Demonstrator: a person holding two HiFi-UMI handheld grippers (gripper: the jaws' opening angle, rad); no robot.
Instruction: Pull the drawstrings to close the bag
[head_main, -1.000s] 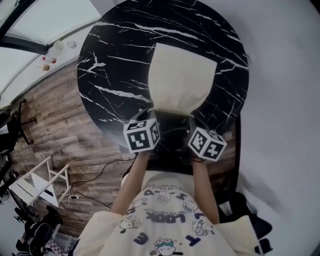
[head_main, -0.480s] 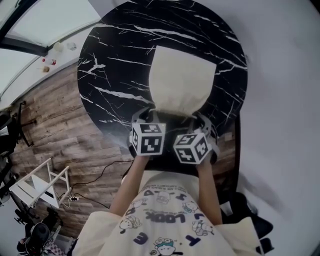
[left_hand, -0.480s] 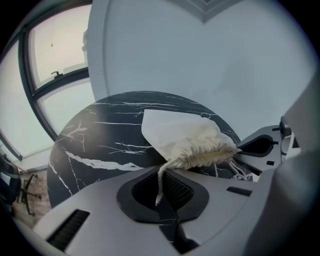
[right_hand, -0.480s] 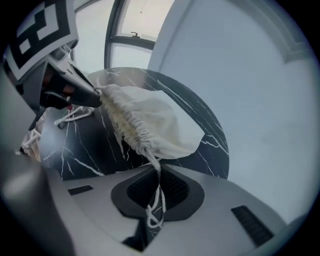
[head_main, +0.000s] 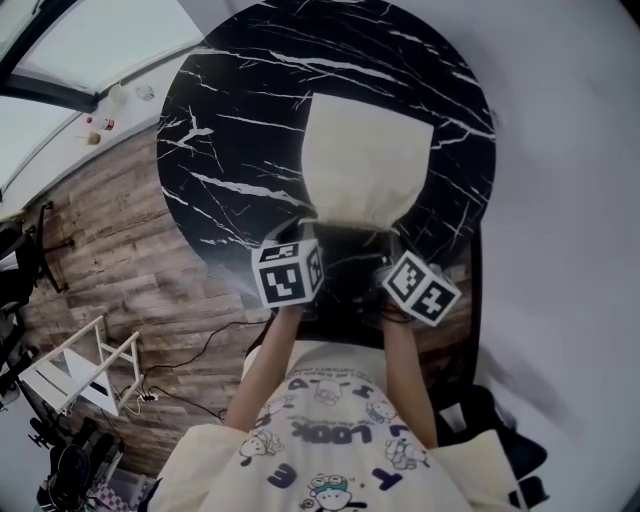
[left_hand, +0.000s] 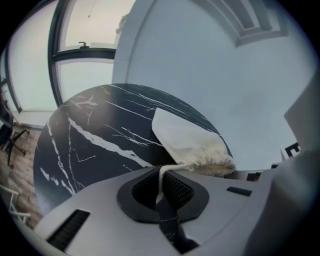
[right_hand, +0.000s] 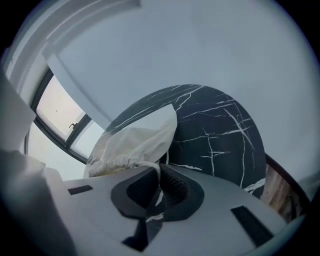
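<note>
Close to our chest, we angle the left gripper (left_hand: 162, 190) and right gripper (right_hand: 159, 190) steeply downward. Each has its jaws pinched shut on a drawstring (left_hand: 173, 167). Beyond them the cream bag (head_main: 367, 165) lies on the counter (head_main: 230, 120), gathered mouth toward us.

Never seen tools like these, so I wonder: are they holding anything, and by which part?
The left gripper is shut on one drawstring and the right gripper on the other drawstring, each pinched near the cream bag's gathered mouth.
</note>
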